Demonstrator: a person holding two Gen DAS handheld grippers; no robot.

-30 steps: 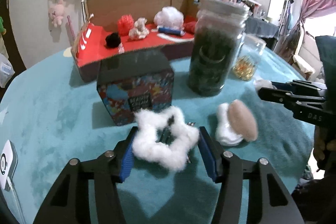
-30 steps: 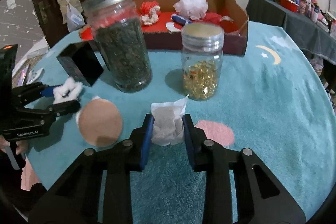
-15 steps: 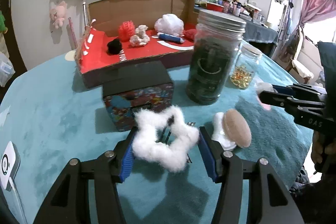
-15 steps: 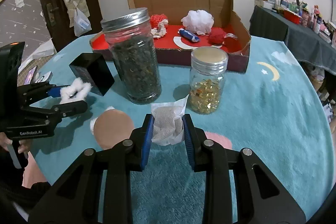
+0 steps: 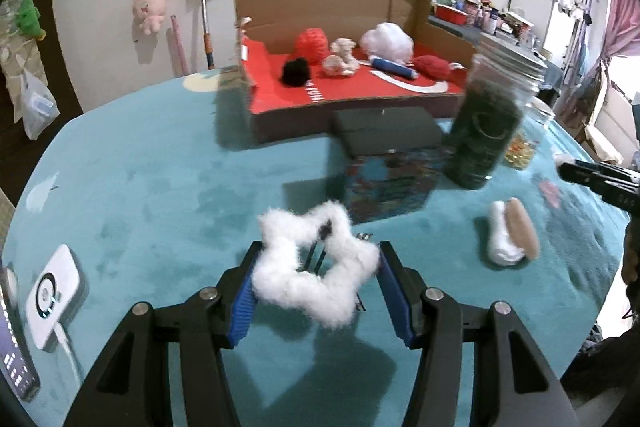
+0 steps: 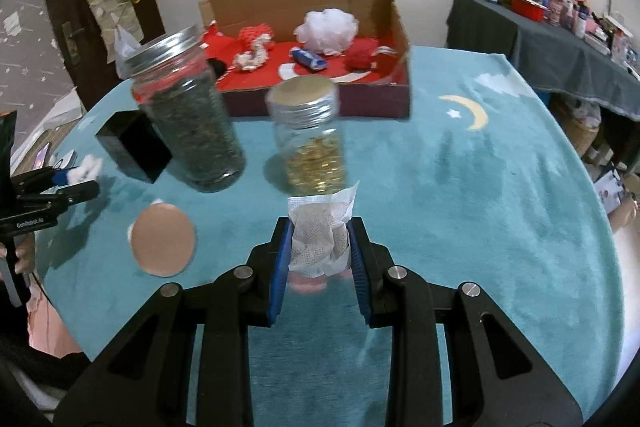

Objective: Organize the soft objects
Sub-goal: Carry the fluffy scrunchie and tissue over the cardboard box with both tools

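My left gripper (image 5: 318, 273) is shut on a white fluffy star-shaped hair clip (image 5: 312, 277), held above the teal table cover (image 5: 140, 195). My right gripper (image 6: 318, 247) is shut on a white mesh sachet (image 6: 320, 231), also lifted off the table. A tan powder puff (image 6: 163, 241) lies on the table between the two grippers; it also shows in the left wrist view (image 5: 514, 233). A cardboard box with a red floor (image 5: 348, 87) stands at the back and holds several soft items, among them a white bath pouf (image 6: 330, 31) and a black pompom (image 5: 295, 71).
A tall jar of dark leaves (image 6: 190, 111), a smaller jar with yellow contents (image 6: 312, 143) and a dark printed box (image 5: 390, 163) stand between the grippers and the cardboard box. A white device with a cable (image 5: 52, 297) lies at the table's left edge.
Both grippers have risen and pulled back with their objects still held. The left view has swung left, so the jars and puff sit further right.
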